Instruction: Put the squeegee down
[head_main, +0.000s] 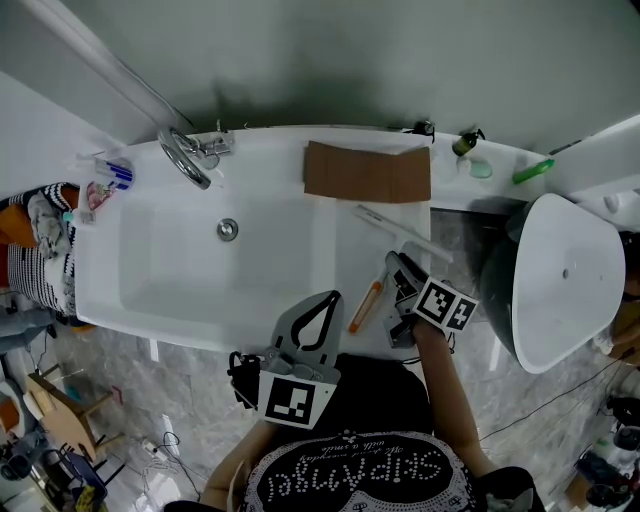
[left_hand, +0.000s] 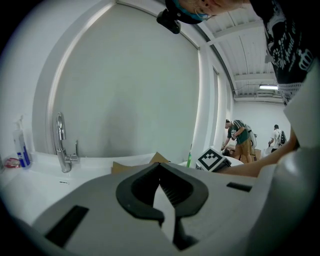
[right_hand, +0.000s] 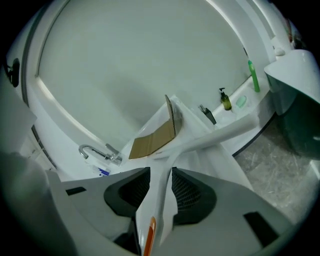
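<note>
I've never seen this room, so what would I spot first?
Probably the big white bathtub filling the middle, with a brown cardboard sheet on its far rim. Next, the white squeegee with an orange stripe on its right-hand ledge, lying between the open jaws of the right hand-held gripper.

The carrying surface is a white tub (head_main: 260, 140) with a flat deck around a recessed basin. Directions are read from the drain (head_main: 228, 229).

- 11 o'clock: chrome faucet (head_main: 190, 155), mounted on the back deck.
- 10 o'clock: blue-labelled bottle (head_main: 112, 172), at the far left corner.
- 1 o'clock: flat cardboard sheet (head_main: 367, 172), on the back deck.
- 4 o'clock: squeegee (head_main: 372, 295), lying on the right deck.
- 2 o'clock: pump bottle (head_main: 464, 143), on the adjoining ledge.
</note>
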